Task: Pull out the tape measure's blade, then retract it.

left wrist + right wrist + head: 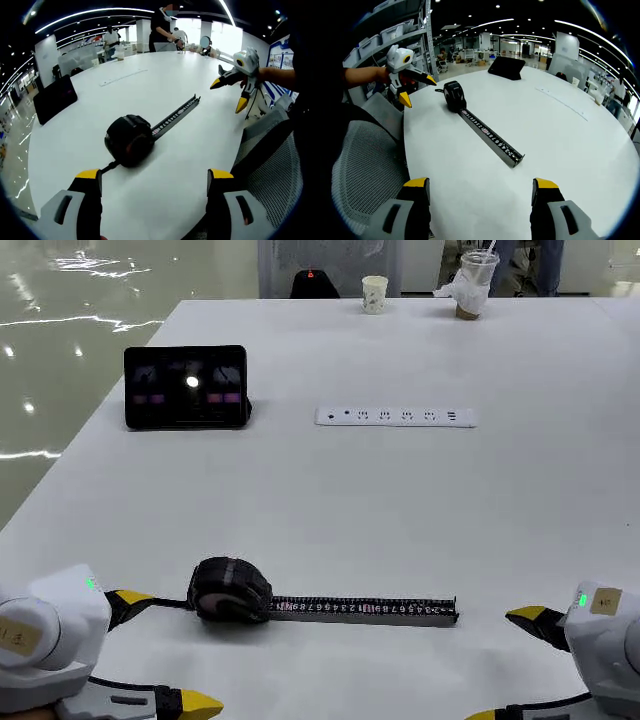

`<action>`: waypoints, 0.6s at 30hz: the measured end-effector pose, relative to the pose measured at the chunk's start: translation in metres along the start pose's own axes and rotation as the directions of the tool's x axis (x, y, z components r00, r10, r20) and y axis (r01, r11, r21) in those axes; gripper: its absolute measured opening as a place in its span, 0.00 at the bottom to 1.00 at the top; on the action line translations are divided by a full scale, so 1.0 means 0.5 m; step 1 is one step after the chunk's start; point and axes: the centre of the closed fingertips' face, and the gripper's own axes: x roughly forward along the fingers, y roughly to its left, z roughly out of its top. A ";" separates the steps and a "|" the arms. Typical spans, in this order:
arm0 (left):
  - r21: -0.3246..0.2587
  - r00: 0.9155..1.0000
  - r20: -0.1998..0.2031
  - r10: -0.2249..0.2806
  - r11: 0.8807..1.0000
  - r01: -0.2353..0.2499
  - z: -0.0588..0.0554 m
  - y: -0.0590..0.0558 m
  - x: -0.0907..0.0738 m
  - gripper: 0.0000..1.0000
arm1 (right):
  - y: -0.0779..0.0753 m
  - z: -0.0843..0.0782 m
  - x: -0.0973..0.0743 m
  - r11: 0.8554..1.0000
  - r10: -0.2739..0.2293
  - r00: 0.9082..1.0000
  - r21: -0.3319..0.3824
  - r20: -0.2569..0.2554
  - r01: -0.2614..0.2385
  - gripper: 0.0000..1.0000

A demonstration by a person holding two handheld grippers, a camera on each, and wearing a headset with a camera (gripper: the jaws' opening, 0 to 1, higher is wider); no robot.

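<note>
Near the front edge of the white worktop (pixel 400 500), black tape measure (pixel 230 590) at rest, blade (pixel 365 608) drawn out flat to the right, its end lying on the surface. Just beside the case, left tongs (pixel 165 650) spread wide, gripping nothing; short strap (pixel 172 602) off the case running up to one yellow jaw tip, contact impossible to tell. Beyond the blade's end and apart from it, right tongs (pixel 500 665) likewise spread wide and empty. Farther back, dark tablet (pixel 185 387) propped upright, white power strip (pixel 395 417) lying flat; at the far edge, paper cup (pixel 374 294) and plastic cup (pixel 478 275), well apart from the tape measure.
</note>
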 end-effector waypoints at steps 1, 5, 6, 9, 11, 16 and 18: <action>-0.005 1.000 0.002 0.004 1.000 -0.004 0.000 -0.001 0.000 0.83 | 0.002 0.001 0.001 1.000 -0.003 1.000 0.005 0.002 0.003 0.84; -0.029 1.000 0.016 0.021 0.999 -0.021 0.000 -0.011 -0.001 0.84 | 0.013 0.006 0.004 0.999 -0.015 1.000 0.029 0.018 0.015 0.85; -0.041 1.000 0.019 0.022 0.999 -0.021 0.000 -0.017 -0.002 0.84 | 0.015 0.007 0.005 0.999 -0.021 1.000 0.038 0.023 0.021 0.85; -0.063 0.999 0.031 0.039 0.997 -0.037 0.000 -0.026 -0.002 0.85 | 0.020 0.014 0.006 0.998 -0.038 0.998 0.060 0.040 0.036 0.87; -0.073 0.998 0.034 0.049 0.996 -0.046 0.000 -0.031 -0.003 0.86 | 0.024 0.024 0.004 0.996 -0.054 0.997 0.079 0.063 0.049 0.88; -0.094 0.996 0.038 0.079 0.993 -0.075 0.003 -0.038 -0.005 0.89 | 0.036 0.035 0.002 0.992 -0.080 0.993 0.104 0.084 0.071 0.92; -0.110 0.994 0.049 0.095 0.990 -0.090 0.008 -0.037 -0.008 0.89 | 0.039 0.039 0.001 0.990 -0.088 0.992 0.115 0.090 0.078 0.92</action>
